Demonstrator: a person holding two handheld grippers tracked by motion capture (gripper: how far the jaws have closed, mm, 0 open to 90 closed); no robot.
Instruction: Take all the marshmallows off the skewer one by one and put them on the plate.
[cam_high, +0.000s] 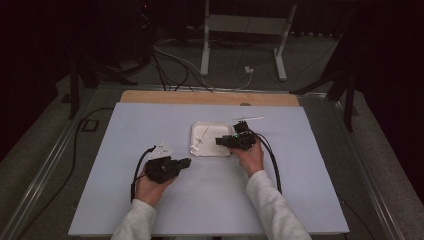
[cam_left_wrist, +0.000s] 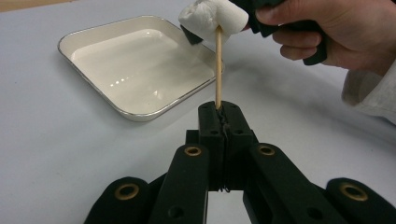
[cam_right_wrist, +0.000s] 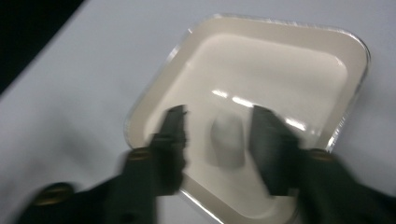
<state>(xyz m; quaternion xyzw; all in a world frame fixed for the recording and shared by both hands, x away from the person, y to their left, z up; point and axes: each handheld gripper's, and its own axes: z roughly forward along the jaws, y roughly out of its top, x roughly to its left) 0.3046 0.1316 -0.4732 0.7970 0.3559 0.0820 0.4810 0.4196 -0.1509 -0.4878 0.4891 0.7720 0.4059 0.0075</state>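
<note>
The left gripper view showed the left gripper (cam_left_wrist: 223, 116) clenched on one stick (cam_left_wrist: 218, 70), one marshmallow (cam_left_wrist: 212, 18) on top. The right gripper view showed the right gripper (cam_right_wrist: 219, 140) released around it, above one white tray (cam_right_wrist: 345, 42).

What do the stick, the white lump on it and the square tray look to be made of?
The stick looks like bare wood or bamboo: pale tan, matte, thin and straight. The white lump looks like marshmallow: soft, matte, powdery, dented where pressed. The tray looks like glazed ceramic or enamelled metal: cream, glossy, with bright reflections and a thin silvery rim. Which of the two is unclear.
</note>
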